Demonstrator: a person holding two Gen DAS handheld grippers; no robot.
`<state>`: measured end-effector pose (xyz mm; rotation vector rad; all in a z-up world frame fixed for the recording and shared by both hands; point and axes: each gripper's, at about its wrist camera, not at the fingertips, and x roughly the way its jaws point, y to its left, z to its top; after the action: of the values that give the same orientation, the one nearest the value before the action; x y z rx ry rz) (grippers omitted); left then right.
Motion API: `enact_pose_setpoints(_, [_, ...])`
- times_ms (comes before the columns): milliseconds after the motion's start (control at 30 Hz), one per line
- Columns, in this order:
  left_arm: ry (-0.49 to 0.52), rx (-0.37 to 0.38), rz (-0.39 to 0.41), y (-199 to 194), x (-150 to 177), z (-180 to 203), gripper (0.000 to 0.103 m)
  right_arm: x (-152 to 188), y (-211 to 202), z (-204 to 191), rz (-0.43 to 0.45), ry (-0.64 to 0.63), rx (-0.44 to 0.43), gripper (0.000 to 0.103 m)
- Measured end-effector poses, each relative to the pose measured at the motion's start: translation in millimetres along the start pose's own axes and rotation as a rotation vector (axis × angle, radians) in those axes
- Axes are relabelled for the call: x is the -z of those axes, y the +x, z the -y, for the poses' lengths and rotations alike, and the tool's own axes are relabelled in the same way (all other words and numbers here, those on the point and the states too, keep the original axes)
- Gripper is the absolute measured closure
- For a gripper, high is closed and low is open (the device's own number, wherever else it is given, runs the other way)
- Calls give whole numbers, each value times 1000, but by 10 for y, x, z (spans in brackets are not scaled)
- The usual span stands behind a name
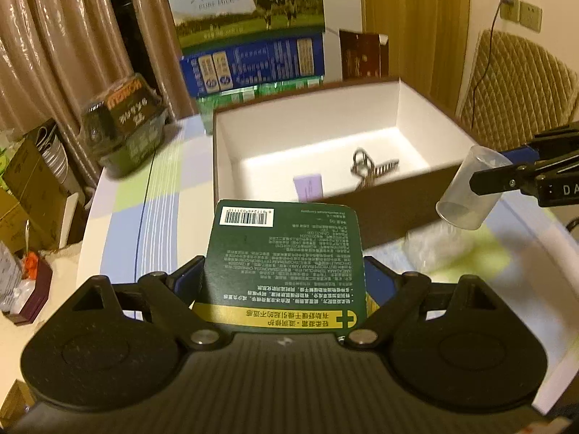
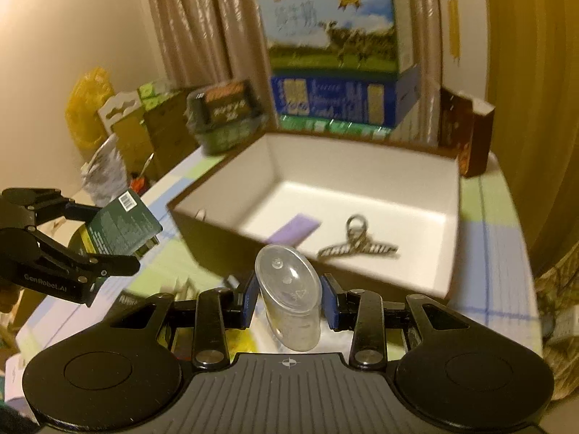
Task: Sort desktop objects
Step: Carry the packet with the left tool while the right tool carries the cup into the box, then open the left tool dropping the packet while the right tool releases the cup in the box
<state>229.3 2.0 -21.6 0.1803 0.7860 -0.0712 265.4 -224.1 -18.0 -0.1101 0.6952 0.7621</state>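
Box (image 1: 380, 217), brown outside and white inside, sits open on the desk (image 1: 159, 195) with a purple card (image 1: 308, 187) and a metal clip (image 1: 369, 168) lying on its floor; the card is near the front wall, the clip just to its right. In the right wrist view the same card (image 2: 295, 229) and clip (image 2: 356, 242) lie apart on the white bottom.

A green packet (image 1: 286, 264) with a barcode and printed text is clamped between the blue pads of the left claw (image 1: 284, 282), held in front of the box's near wall. From the right wrist view this packet (image 2: 121, 226) juts out of the left claw (image 2: 112, 249) to the left of the box (image 2: 448, 195), above the checked cloth of the desk (image 2: 499, 253).

The right claw (image 2: 289, 298) is closed on a clear plastic cup (image 2: 289, 296), gripped by its sides, in front of the box's near rim. The left wrist view shows that cup (image 1: 470, 188) tilted, mouth down and leftward, in the right claw (image 1: 485, 181) at the box's front right corner.

Behind the box stands a milk carton (image 1: 249, 25) with cows on it, atop a blue carton (image 1: 253, 65). A dark snack pack (image 1: 126, 123) sits at the desk's back left. A brown case (image 1: 362, 54) stands behind the box's back right corner. Curtains (image 1: 54, 36) hang behind.
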Motion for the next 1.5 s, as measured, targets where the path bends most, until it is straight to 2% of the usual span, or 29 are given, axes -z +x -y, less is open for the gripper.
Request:
enact_pose_setpoints(167, [-17,14,45,84,-297,-25,15,-253,-16,116,49,-17,29,69])
enact_pose_setpoints(333, [-20,22,59,278,-559,-25,15,-413,101,209,52,-32,51,68])
enact_pose_setpoints(467, [-27,13,53,502,-726,-51,15,-472,231,323,40,-26,74,68])
enact_pose_setpoints(633, [-69,-4,7,877,-885,-147,15,-512,426,481,11,-3,101,68])
enact_pose_setpoints(1033, [-72,-17,-109,1584,-953,-153,15,-470,819,752,-76,19,135,68])
enact_pose_setpoints(1400, [-45,-28,-199,1951,-855,-78,15,-427,1003,894,-131,33,147,68])
enact_pose_setpoints(1500, [-12,-42,-200,1975,-848,-45,15,-421,1027,903,-139,33,148,68])
